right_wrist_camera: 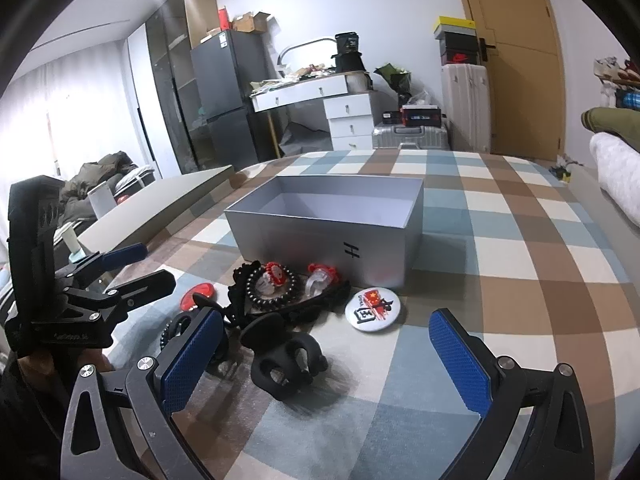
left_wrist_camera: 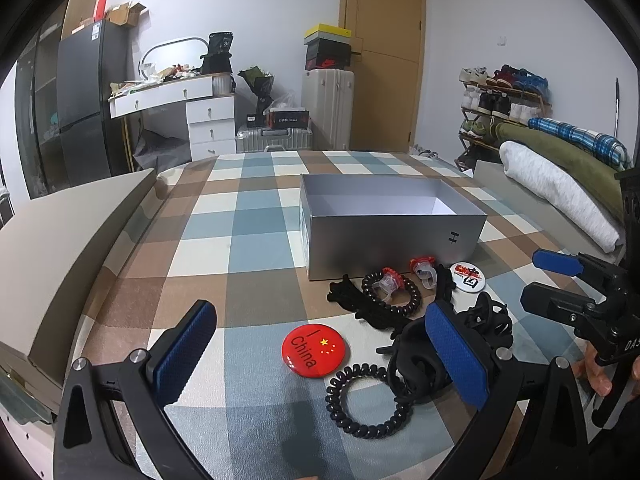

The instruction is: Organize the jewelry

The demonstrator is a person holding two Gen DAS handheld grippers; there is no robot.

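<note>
Both tongs stand released, pads spread wide and holding nothing: the left tongs (left_wrist_camera: 320, 360) hover low over the near edge of the jewelry cluster, and the right tongs (right_wrist_camera: 326, 354) hover over its right side. All items lie on a checked bedspread (left_wrist_camera: 248, 236). A silver box (left_wrist_camera: 384, 228), open-topped, sits beyond the cluster; in the left wrist view its long axis runs left to right, with the marked side wall facing the cameras. Just before that wall lie a black coil bracelet (left_wrist_camera: 391, 294) ringed around a red-and-clear ring (left_wrist_camera: 387, 282), a second red-and-clear ring (left_wrist_camera: 421, 269), and a white badge (left_wrist_camera: 467, 276) to the right. Nearer the left tongs lies a red badge (left_wrist_camera: 314, 349), lettered "China", flat and face up, with a second black coil band (left_wrist_camera: 368, 400) just beside it. A black claw clip (right_wrist_camera: 286, 360) lies between the right tongs' pads, its prongs toward the box.
</note>
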